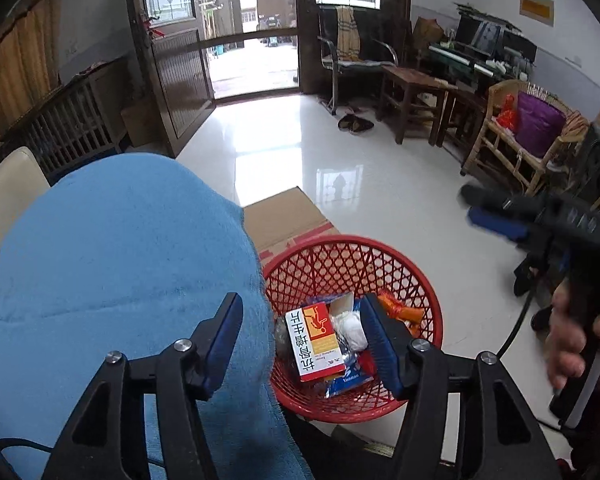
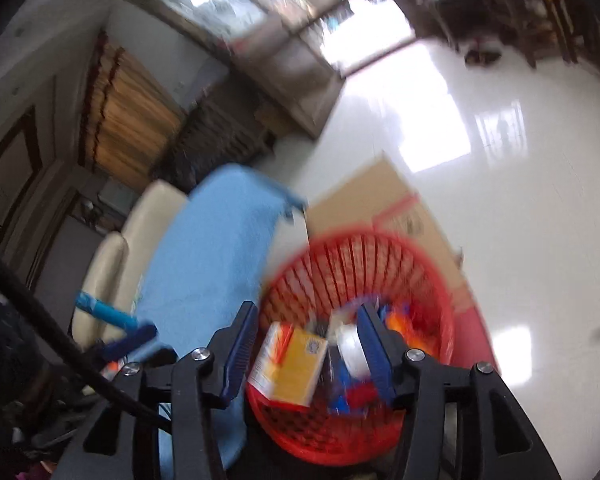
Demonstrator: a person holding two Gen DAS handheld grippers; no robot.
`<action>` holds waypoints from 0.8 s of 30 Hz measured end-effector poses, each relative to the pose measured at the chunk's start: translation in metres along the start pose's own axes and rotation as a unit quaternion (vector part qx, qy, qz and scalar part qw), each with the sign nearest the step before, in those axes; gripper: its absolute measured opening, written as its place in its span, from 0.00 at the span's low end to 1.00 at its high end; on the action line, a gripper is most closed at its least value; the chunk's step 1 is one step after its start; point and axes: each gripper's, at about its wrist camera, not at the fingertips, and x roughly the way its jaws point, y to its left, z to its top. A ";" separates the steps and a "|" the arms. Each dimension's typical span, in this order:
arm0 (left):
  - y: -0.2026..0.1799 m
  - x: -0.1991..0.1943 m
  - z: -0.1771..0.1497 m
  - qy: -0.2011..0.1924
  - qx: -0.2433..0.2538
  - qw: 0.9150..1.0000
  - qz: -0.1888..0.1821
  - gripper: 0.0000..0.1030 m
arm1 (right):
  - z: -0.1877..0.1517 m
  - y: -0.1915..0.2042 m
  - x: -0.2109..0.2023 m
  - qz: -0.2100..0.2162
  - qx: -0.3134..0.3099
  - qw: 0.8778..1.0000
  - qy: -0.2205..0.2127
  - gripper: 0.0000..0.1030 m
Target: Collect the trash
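The red basket (image 1: pixel 352 264) stands on the white tiled floor (image 1: pixel 380 184), close against the edge of a surface draped in a blue cloth (image 1: pixel 120 260) and just in front of a flattened cardboard box (image 1: pixel 284 212). Trash lies inside it: a red, yellow and white carton (image 1: pixel 314 340) printed with Chinese characters leans against the basket wall nearest the cloth, a white wad in clear wrap (image 1: pixel 352 326) lies just beside it, orange wrappers (image 1: pixel 404 312) sit toward the far side, and a blue packet (image 1: pixel 346 382) lies at the bottom. The left gripper (image 1: pixel 300 344) hangs over the basket's near rim with its jaws apart and nothing clamped between them; one blue pad (image 1: pixel 224 340) shows over the cloth, the other over the trash. The right gripper (image 2: pixel 308 356), seen in a blurred view, is likewise above the basket (image 2: pixel 360 280) with jaws parted and empty, the carton (image 2: pixel 292 364) visible in the gap below. In the left wrist view the right gripper (image 1: pixel 496 220) appears over the floor to the basket's right, held by a hand (image 1: pixel 576 340). A cream chair back (image 2: pixel 136 240) stands behind the cloth (image 2: pixel 212 248).
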 end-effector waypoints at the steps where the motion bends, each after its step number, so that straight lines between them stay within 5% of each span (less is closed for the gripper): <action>1: 0.005 -0.010 0.003 -0.017 -0.002 1.000 0.006 0.61 | 0.015 0.006 -0.027 0.008 -0.003 0.999 -0.050 0.55; 4: 0.025 -0.041 0.006 -0.068 -0.021 0.996 0.059 0.78 | 0.050 0.035 -0.101 -0.005 -0.045 0.983 -0.179 0.54; 6: 0.042 -0.059 0.000 -0.095 -0.038 0.990 0.093 0.79 | 0.056 0.061 -0.121 -0.022 -0.091 0.974 -0.209 0.54; 15: 0.107 -0.111 -0.042 -0.103 -0.103 0.959 0.245 0.83 | -0.034 0.154 0.010 0.007 -0.187 0.982 0.014 0.54; 24: 0.146 -0.163 -0.082 -0.127 -0.169 0.917 0.338 0.83 | -0.092 0.243 0.040 0.028 -0.290 0.954 0.065 0.55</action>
